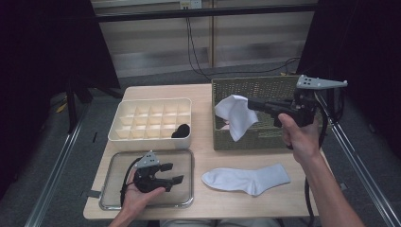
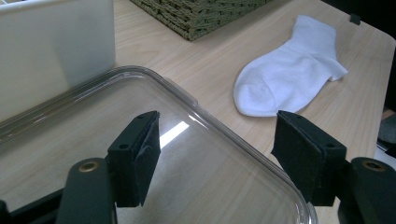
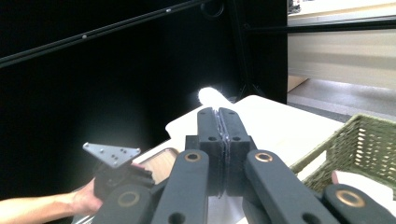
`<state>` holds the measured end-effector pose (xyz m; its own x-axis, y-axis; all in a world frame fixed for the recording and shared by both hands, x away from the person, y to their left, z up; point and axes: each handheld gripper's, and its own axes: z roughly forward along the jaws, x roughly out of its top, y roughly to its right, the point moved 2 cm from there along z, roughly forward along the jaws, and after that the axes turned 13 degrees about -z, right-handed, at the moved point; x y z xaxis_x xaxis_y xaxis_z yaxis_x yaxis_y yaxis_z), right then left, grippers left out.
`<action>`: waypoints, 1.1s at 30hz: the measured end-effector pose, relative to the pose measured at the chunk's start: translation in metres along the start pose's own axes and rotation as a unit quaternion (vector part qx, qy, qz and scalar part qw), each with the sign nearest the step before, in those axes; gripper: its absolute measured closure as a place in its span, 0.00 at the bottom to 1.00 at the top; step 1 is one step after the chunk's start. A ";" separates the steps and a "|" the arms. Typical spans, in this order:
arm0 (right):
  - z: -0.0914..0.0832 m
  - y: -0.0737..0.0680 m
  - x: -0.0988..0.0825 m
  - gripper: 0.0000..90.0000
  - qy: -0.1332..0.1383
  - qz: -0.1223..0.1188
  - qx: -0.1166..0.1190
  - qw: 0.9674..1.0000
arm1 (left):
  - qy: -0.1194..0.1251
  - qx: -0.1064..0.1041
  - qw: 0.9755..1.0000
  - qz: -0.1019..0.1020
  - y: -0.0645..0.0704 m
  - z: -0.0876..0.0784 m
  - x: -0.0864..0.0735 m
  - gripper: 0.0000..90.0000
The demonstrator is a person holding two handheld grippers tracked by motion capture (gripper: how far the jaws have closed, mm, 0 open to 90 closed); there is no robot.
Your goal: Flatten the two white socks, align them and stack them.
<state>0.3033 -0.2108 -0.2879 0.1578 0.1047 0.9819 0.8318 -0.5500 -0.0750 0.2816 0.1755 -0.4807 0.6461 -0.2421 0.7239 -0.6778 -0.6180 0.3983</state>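
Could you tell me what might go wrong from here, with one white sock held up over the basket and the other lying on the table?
1. The right gripper pinches only an edge of the hanging sock; it could slip free and fall back into the basket.
2. The dangling sock hangs at the basket's rim and might catch on the weave when carried across.
3. The left gripper, open over the clear tray, could knock it if it reaches for the flat sock.

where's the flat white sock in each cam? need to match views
High view: flat white sock lies on the table, lower centre-right, in front of the wicker basket.
Left gripper view: upper right, beyond the clear tray.
Right gripper view: I can't find it.
Shared landmark: the wicker basket, also at the right gripper view's lower right.
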 end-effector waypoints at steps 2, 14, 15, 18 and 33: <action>-0.001 -0.005 -0.003 0.99 -0.001 0.002 0.002 1.000 | 0.001 0.001 1.000 0.000 0.001 0.000 0.000 0.35; -0.005 -0.026 -0.030 0.99 -0.020 0.010 0.015 1.000 | 0.006 -0.012 1.000 0.018 0.011 0.004 0.004 0.48; -0.005 -0.028 -0.033 0.99 -0.024 0.011 0.016 1.000 | 0.006 -0.012 1.000 0.021 0.013 0.005 0.005 0.49; -0.003 -0.033 -0.047 0.99 -0.032 0.018 0.022 0.999 | 0.009 -0.012 0.999 0.036 0.020 0.006 0.007 0.49; 0.004 -0.039 -0.100 0.99 -0.068 0.060 0.028 0.995 | 0.005 -0.023 0.998 0.051 0.037 0.016 0.021 0.49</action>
<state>0.2568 -0.1966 -0.3840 0.3254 0.1536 0.9330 0.8306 -0.5180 -0.2044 0.2754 0.1356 -0.4599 0.5690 -0.2943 0.7679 -0.7556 -0.5555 0.3471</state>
